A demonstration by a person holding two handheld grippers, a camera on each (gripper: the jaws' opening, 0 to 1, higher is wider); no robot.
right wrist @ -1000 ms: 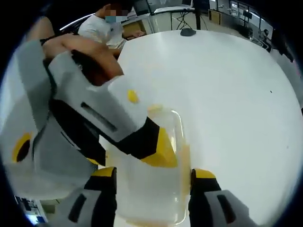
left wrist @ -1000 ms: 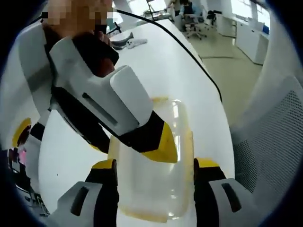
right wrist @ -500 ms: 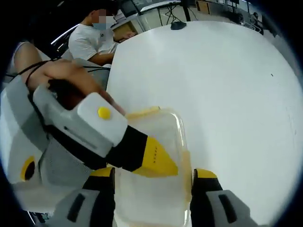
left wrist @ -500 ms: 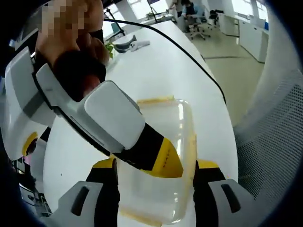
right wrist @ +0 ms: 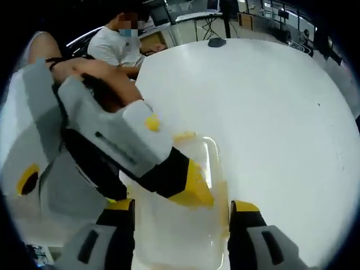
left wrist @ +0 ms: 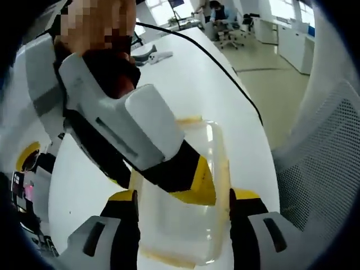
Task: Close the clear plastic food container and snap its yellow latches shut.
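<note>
In the left gripper view, one clear plastic food container (left wrist: pixel 185 214) lay on the white table (left wrist: pixel 219 90), between the left gripper (left wrist: pixel 183 211)'s two black-and-yellow jaws, which stood apart on either side of it. Its lid looked closed, with yellow trim along the edges; I could not make out anything inside. The right gripper (left wrist: pixel 197 183) reached in from the left, its yellow-tipped jaws lying together and resting on the container's top. A black cable (left wrist: pixel 225 62) ran across the table, a mesh chair (left wrist: pixel 320 169) stood to the right, and a white-and-grey object (left wrist: pixel 152 52) lay at the far end.

In the right gripper view, the same container (right wrist: pixel 185 230) sat between the right gripper (right wrist: pixel 183 211)'s own spread jaws, while the left gripper (right wrist: pixel 191 188) came in from the left with its yellow tip on the lid. How that tip's jaws stood was unclear in this view. A seated person in a white shirt (right wrist: pixel 121 42) and a dark object (right wrist: pixel 216 41) showed at the table's (right wrist: pixel 281 112) far edge.
</note>
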